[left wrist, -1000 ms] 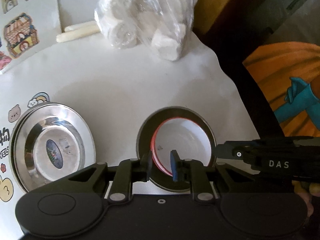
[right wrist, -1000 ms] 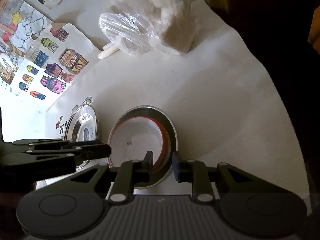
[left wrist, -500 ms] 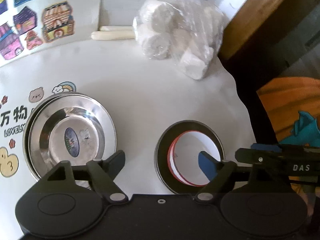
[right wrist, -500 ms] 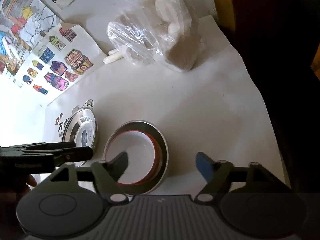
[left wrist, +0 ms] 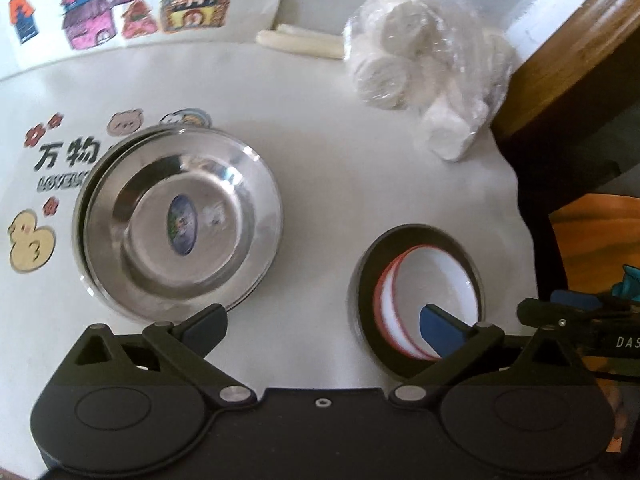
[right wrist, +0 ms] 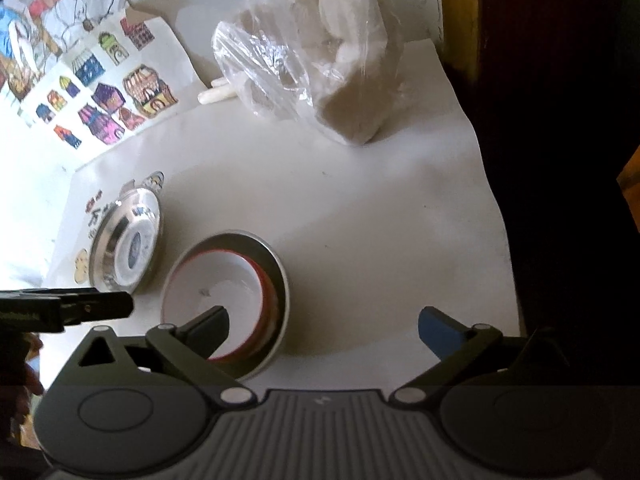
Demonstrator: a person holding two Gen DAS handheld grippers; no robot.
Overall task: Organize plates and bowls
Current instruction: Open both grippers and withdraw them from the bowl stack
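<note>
Both claws have just been opening and now stand spread wide, nothing pinched. Left gripper [left wrist: 322,330]: jaws apart over bare white table cover [left wrist: 320,184], one fingertip just short of the steel plates [left wrist: 182,220], the blue-padded one over the near rim of the white bowl [left wrist: 430,300]. Right gripper [right wrist: 323,330]: left finger overlaps the white bowl's [right wrist: 216,296] near edge, right finger over open cover; pads not pressing on the rim. White bowl with red rim sits nested inside a larger steel bowl [left wrist: 416,236], near the cover's right edge, where it drops to dark floor. Steel plates are stacked, top one shifted slightly off the lower, well apart from the bowls with a clear strip of cover between them. Further back: wide open white area. Far side: plastic bag of white rolls [left wrist: 424,76] beside a wooden edge [left wrist: 572,40], a pale stick [left wrist: 300,42] touching it, a sheet of house stickers [left wrist: 128,4] at far left.
</note>
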